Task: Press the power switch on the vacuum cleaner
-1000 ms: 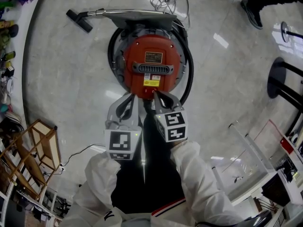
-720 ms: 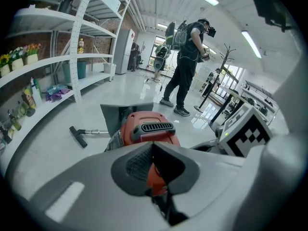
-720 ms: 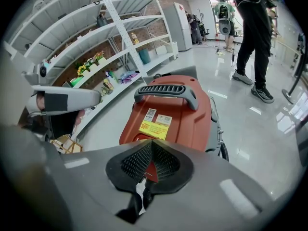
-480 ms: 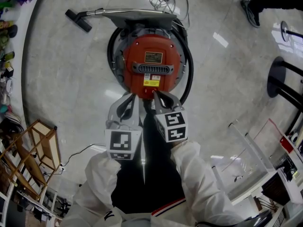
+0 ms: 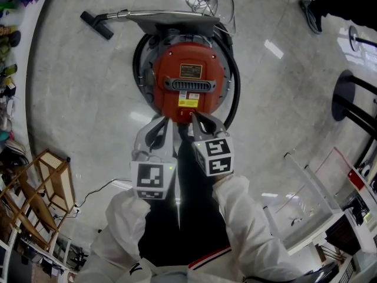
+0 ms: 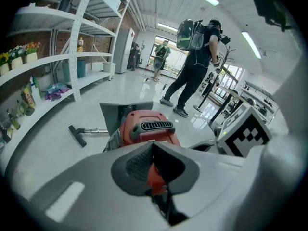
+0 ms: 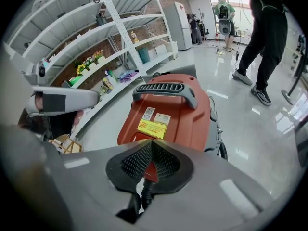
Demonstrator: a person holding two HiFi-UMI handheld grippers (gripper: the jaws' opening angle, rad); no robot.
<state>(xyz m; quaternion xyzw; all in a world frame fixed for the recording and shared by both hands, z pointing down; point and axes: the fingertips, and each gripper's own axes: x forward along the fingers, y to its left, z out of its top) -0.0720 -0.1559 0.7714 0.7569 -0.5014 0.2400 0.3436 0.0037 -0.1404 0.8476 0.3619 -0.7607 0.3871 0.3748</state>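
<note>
1. Basically nothing has moved since the earlier frames. Both grippers and the vacuum cleaner [image 5: 189, 78] sit where they were; only the bystander's shoe [image 5: 311, 13] at the far edge of the floor [image 5: 76, 93] has shifted a bit.
2. The vacuum is a squat red drum with a hard plastic top. My guess is it's heavy enough not to scoot under a poke. Nothing needs lifting, just a firm push on the power switch with closed tips. The grey handle [image 5: 189, 85] is the place to grab if it ever needs steadying.
3. I can't actually pick out the switch. It's probably on the near rim of the red top, below the yellow label [image 5: 188, 103], where the jaws cover it.
4. The right gripper [image 5: 193, 117] has its jaws pressed together, nothing between them, with the tips on or just above that near rim.
5. The left gripper [image 5: 162, 122] is also closed and empty, just beside the drum's near-left side, apparently not touching.
6. Further out, a black hose [image 5: 237, 87] loops round the drum and the wand [image 5: 97, 24] lies on the floor beyond.
</note>
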